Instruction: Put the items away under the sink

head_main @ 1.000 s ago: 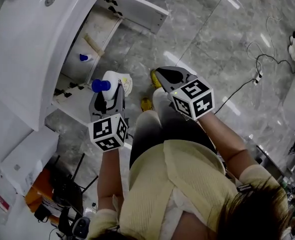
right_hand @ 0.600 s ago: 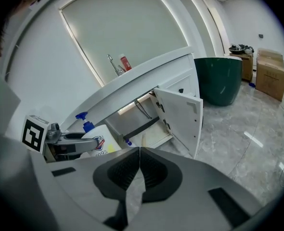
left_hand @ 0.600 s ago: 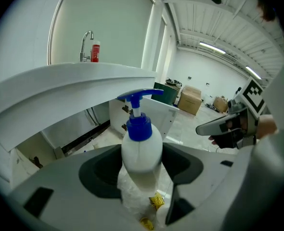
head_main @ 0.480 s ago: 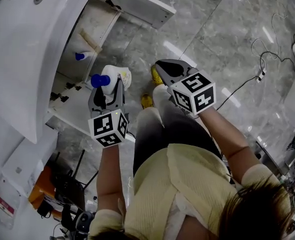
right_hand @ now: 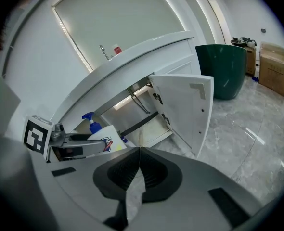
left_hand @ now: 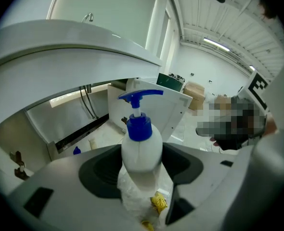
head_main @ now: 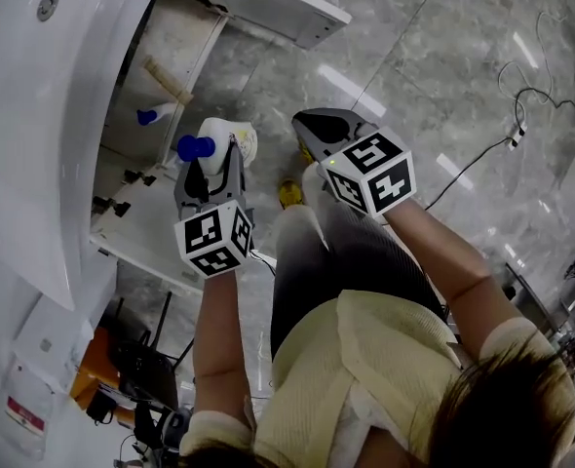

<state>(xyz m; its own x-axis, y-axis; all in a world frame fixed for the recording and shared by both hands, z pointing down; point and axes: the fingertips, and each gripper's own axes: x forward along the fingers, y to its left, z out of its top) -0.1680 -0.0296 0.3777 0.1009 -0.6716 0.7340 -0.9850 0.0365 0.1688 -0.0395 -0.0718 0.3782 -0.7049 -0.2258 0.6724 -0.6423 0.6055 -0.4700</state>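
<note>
Where the left gripper [left_hand: 142, 172] clamps it, the pump bottle [left_hand: 141, 146] is covered.

Bright, floor glare, fisheye edges dark

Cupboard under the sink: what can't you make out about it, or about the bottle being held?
- Cupboard interior: head view, the sink overhangs most of it.
- Small bottle inside: too small in every view to identify.
- Bottle label: left gripper view, the left gripper covers its lower half; right gripper view, too small to read.
</note>
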